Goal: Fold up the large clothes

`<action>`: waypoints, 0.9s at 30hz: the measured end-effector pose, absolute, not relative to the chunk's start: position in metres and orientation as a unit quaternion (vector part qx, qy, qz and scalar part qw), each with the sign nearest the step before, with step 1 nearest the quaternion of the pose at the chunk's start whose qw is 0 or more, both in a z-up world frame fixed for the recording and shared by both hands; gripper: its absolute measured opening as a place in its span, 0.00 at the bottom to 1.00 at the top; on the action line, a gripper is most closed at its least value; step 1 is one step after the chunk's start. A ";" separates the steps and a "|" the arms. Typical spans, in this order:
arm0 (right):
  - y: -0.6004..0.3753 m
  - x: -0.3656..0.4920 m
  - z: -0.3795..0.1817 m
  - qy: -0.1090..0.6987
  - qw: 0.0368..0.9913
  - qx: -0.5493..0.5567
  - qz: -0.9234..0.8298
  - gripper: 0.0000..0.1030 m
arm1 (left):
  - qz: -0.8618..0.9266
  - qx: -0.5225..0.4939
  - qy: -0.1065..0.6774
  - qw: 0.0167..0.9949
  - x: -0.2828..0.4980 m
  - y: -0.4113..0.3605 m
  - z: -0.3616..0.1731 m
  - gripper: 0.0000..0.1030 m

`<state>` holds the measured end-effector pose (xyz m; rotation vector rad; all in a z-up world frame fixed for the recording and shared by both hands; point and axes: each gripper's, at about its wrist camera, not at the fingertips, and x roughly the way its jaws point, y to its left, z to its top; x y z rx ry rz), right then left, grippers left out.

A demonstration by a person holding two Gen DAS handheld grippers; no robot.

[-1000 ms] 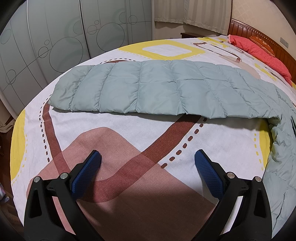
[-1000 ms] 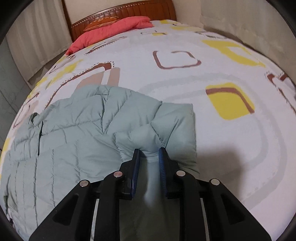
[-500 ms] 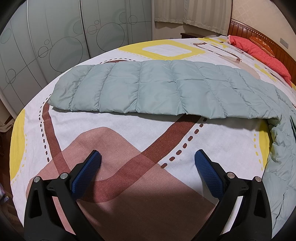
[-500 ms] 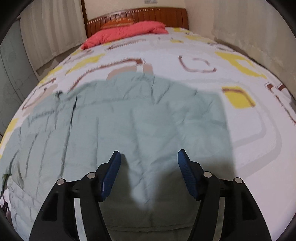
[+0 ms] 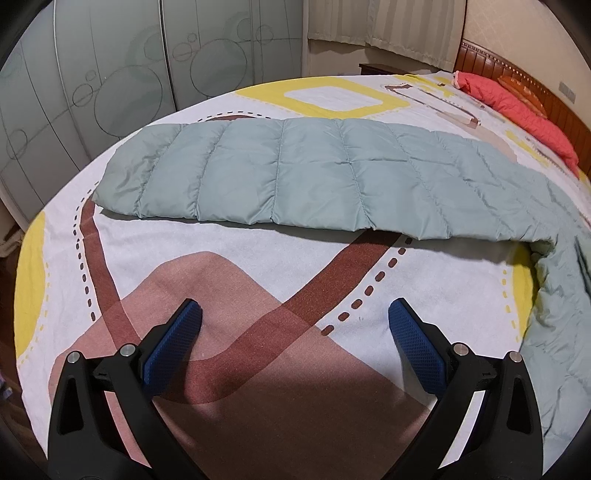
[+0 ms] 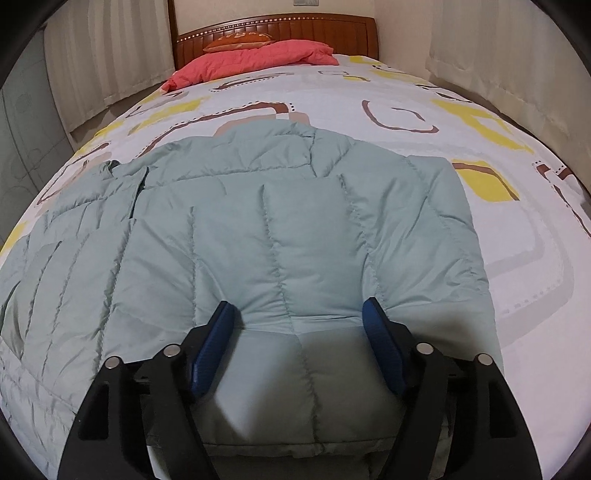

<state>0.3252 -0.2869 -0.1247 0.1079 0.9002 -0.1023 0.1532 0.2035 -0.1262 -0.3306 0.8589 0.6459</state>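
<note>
A pale green quilted down jacket (image 6: 280,229) lies spread on the bed, one side folded over its body. My right gripper (image 6: 297,306) hovers just above the near part of the jacket. Its jaws are opening, and a puffed panel of the jacket shows between the blue pads (image 6: 380,343), which do not press on it. In the left wrist view a long quilted part of the jacket (image 5: 314,173) stretches across the bed. My left gripper (image 5: 295,310) stands open over bare bedsheet (image 5: 258,258), a little short of that part, with nothing between its fingers.
A pink quilt (image 6: 258,59) and an orange cushion (image 6: 240,38) lie by the wooden headboard (image 6: 332,27). Frosted wardrobe doors (image 5: 110,74) stand beyond the bed's far edge in the left view. Curtains (image 6: 498,44) hang along the right side.
My right gripper has let go of the bunched jacket fabric and opened wide; the released flap now lies flat on the jacket. The left gripper has not moved.
</note>
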 end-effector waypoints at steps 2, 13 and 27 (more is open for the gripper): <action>-0.286 0.324 -0.125 0.433 0.899 0.052 -0.048 0.72 | 0.297 -0.166 0.405 0.849 0.151 0.206 -0.124 0.98; -0.286 0.323 -0.125 0.428 0.901 0.055 -0.045 0.74 | 0.289 -0.311 0.305 0.853 0.122 0.273 -0.114 0.98; -0.286 0.322 -0.125 0.426 0.902 0.055 -0.045 0.74 | 0.323 -0.427 0.210 0.818 0.103 0.336 -0.122 0.40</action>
